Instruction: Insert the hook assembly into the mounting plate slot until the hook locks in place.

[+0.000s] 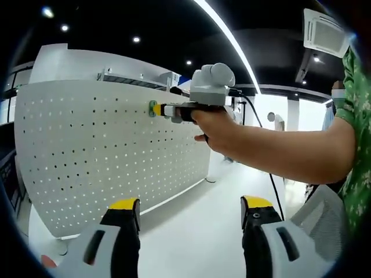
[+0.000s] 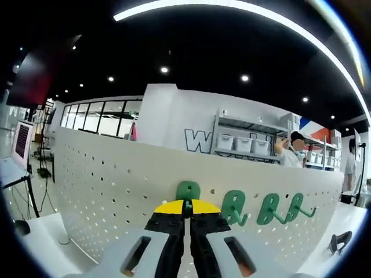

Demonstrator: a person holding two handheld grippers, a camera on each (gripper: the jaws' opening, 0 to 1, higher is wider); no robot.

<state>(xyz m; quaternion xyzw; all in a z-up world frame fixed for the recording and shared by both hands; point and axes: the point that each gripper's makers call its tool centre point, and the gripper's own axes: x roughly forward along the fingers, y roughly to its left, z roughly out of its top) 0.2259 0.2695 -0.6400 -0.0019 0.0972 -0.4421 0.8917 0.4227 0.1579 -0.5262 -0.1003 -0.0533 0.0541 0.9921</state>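
The right gripper was clamped on a green hook at 12 o'clock, flush against the pegboard, while the left gripper hung open, well back.

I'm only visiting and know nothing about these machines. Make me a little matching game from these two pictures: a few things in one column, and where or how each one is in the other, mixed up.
Things:
1. left tool
2. right tool
3. hooks
4. bins

Places or states:
A. hanging on the pegboard, green
B. on shelves behind the pegboard
C. jaws apart, holding nothing, back from the pegboard
D. jaws closed, tips up at the pegboard by a green hook

Pairs: 1-C, 2-D, 3-A, 4-B
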